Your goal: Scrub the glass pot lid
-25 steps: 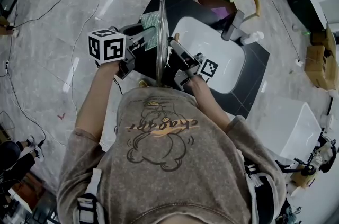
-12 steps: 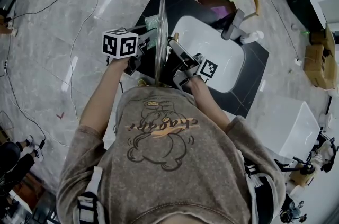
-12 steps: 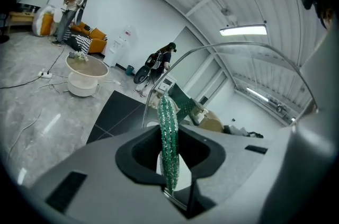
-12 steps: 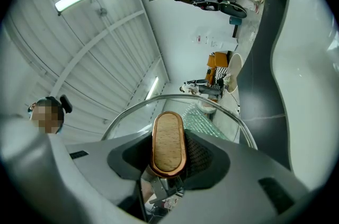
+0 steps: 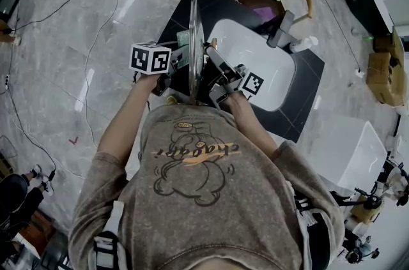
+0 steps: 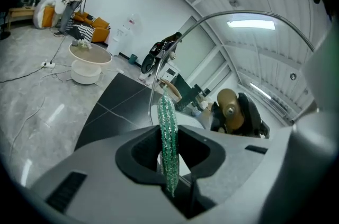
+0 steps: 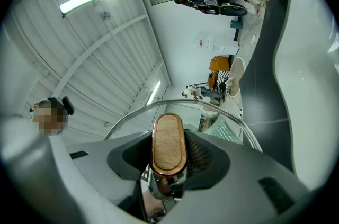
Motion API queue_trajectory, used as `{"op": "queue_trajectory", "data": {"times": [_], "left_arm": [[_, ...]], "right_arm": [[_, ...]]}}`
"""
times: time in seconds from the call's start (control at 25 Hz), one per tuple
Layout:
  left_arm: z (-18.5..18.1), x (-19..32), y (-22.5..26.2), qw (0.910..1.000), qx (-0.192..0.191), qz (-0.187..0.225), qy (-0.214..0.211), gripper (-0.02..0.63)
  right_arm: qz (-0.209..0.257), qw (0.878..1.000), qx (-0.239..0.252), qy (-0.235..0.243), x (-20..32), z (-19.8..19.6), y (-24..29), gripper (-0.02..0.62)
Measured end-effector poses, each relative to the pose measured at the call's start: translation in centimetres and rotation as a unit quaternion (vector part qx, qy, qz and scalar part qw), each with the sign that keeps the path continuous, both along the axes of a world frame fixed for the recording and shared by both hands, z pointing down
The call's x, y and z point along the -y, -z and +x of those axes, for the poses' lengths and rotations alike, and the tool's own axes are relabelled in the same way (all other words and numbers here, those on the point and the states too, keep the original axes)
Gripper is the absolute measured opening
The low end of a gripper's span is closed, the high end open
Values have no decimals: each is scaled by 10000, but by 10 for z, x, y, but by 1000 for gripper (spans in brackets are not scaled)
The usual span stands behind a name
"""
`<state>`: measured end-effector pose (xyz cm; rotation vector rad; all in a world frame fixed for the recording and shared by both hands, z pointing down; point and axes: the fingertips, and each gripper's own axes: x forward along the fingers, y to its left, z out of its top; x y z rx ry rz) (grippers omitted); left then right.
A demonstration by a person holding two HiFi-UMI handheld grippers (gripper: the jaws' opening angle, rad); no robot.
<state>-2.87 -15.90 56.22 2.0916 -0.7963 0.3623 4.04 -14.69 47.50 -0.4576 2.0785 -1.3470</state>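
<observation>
Glass lid [image 5: 195, 39] stands on edge above the black worktop [image 5: 185, 4], just left of the white sink [image 5: 255, 64]. It is carried by its wooden knob [image 7: 168, 142] alone, and the right gripper [image 5: 217, 66] has its fingers clenched on that knob. The left gripper [image 5: 181, 59] pinches a thin green scourer [image 6: 168, 143] by one edge and holds it at the opposite face of the glass. Whether the scourer is pressing or only beside the glass cannot be told.

The main risk is the single hold. A sideways push from the scourer would lever the wide lid about the small knob, which could turn or slide between the fingers. If it let go, the lid would probably drop onto the worktop or the stone floor [image 5: 64, 71] rather than into the sink, and glass might chip or shatter.

A second risk is the scourer. It is gripped only along a narrow strip, so a hard stroke could drag it free or fold it, and a bare finger would then scrape the glass.
</observation>
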Motion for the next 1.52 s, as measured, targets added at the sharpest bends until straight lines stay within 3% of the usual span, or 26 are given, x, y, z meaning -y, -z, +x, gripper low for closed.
{"op": "queue_trajectory", "data": {"times": [0.48,0.72,1.2,1.52], "left_arm": [[19,-52,28,9978,-243,-60,-607,86],[17,-75,62,9933,-585,-12,-999,86],[2,-71,151,9871,-1366,411,-727,86],[-7,-55,174,9866,-1377,645,-586,86]], "right_arm": [[80,9994,-26,-325,8,10,-1,179],[66,9993,0,-372,10,14,-2,179],[-17,9996,8,-281,8,13,-8,179],[8,9999,2,-139,5,10,-6,179]]}}
